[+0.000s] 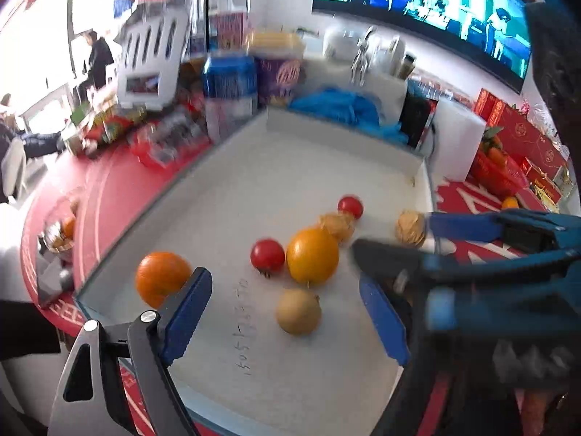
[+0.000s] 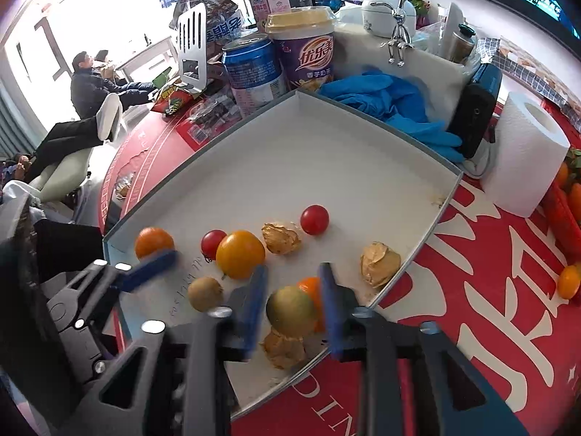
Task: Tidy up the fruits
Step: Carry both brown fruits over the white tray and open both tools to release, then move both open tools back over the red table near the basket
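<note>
fruits lie loose in the white tray (image 2: 363,152), mid-frame. right claw (image 2: 290,301) spreads apart around a brown fruit (image 2: 290,312) at lower centre, likely for pickup. left claw (image 1: 287,312) hangs apart over another brown fruit (image 1: 298,311).

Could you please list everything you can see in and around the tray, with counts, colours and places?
tray: 1, white, on the red tablecloth
cherry tomatoes: 2, red, mid tray
oranges: 3, orange, near half of the tray
round brown fruits: 2, olive-brown, near edge
husked fruits: 3, tan, right side and near edge
rubber gloves: blue, behind tray
paper roll: 1, white, right of tray
drink can: 1, blue, behind tray
milk tea cup: 1, purple, beside can
left claw: open, over tray
right claw: open around a brown fruit
</note>
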Demonstrator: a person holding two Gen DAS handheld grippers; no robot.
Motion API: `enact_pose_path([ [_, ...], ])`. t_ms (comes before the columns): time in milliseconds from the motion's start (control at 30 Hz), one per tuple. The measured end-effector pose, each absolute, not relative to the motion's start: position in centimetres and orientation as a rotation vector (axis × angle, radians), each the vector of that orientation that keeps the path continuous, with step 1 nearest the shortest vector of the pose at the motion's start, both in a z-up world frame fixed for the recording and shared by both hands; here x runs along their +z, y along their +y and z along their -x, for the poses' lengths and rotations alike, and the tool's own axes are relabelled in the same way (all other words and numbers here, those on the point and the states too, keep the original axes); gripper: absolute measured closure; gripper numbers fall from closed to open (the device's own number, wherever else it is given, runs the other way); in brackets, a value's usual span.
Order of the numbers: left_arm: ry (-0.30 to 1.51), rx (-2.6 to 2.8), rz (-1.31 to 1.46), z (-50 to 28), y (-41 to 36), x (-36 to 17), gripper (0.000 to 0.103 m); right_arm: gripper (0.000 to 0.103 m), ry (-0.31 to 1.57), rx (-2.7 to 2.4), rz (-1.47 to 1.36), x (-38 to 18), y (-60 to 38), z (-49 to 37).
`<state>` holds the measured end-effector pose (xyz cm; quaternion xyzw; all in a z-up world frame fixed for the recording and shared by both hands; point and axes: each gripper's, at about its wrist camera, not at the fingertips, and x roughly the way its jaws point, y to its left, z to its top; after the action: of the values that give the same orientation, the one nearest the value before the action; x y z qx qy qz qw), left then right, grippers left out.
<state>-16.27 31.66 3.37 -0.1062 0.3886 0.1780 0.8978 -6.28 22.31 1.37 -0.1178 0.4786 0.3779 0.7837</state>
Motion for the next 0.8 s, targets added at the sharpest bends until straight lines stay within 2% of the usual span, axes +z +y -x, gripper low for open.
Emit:
enact_pose_path([
  [33,0.799,0.364,0.212,16.3,31.5,3.7,0.017,0.006,1.020,0.813,0.250,1.6,22.2,6.3],
  [67,0.794,0.363,0.208,16.3,31.5,3.9,0.017,0.000,0.988,0.806,0.243,2.1,22.0,6.5],
  [233,0.795,0.377,0.207,16.2,31.4,4.2,0.017,0.000,0.928,0.780,0.249,3.8,21.4,6.8],
  [800,0.790,0.371,0.191,16.1,30.3,4.9,0.017,0.000,1.007,0.672,0.115,3.5,16.4,4.2],
])
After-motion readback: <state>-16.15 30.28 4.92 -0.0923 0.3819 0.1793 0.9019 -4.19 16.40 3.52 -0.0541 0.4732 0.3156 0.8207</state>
